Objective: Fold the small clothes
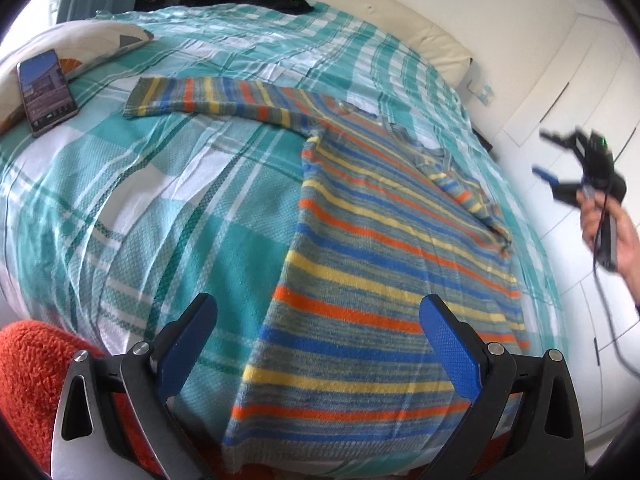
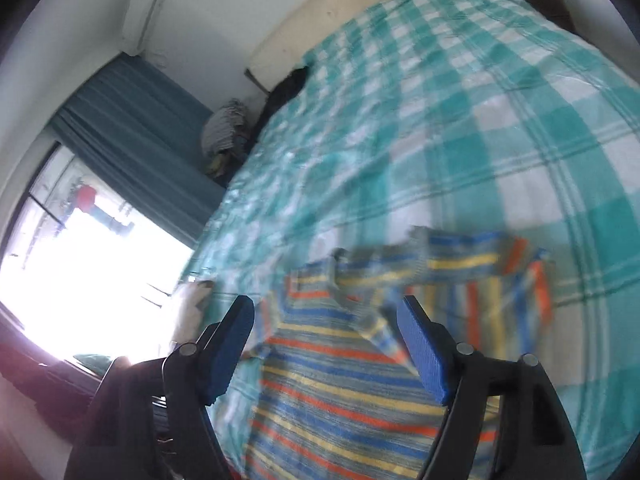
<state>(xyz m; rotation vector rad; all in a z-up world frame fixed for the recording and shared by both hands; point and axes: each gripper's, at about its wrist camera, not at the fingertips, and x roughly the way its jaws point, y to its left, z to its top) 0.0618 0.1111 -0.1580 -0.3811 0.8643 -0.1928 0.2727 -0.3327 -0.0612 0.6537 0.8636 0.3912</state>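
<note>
On the bed (image 1: 132, 208), over a teal-and-white checked woven cover, lies one small knitted sweater (image 1: 372, 280) in grey-blue with orange, yellow and blue stripes, spread flat with its hem towards me.

Item, sweater: one long sleeve (image 1: 208, 100) lies stretched straight out to the left across the cover. The other sleeve (image 1: 468, 192) is folded in over the chest at the right, near the collar. In the right wrist view the same sweater (image 2: 340, 392) shows blurred, its folded sleeve lying across the upper part.

Item, my left tool (image 1: 318, 344): two blue-padded fingers on black arms, standing wide apart over the sweater's lower part, nothing between the pads, nothing gripped.

Item, my right tool (image 1: 548, 152): seen from the left wrist view off the right edge of the bed, held up in my right hand (image 1: 612, 236), a dark cable trailing down from it. From its own camera my right tool (image 2: 326, 340) has its blue pads well apart and bare; it grips nothing, and the sweater lies beneath it, not touched.

Item, dark smartphone (image 1: 46, 92) with lit screen: propped against a white patterned pillow (image 1: 80, 40) at the far left of the bed.

Item, orange fluffy fabric (image 1: 32, 380): at the near left corner, beside my left tool.

Item, black garment (image 1: 276, 2): at the far edge of the bed, against the cream padded headboard (image 1: 360, 4).

Item, teal curtain (image 2: 132, 120): beside a bright window (image 2: 80, 248), left of the bed.
</note>
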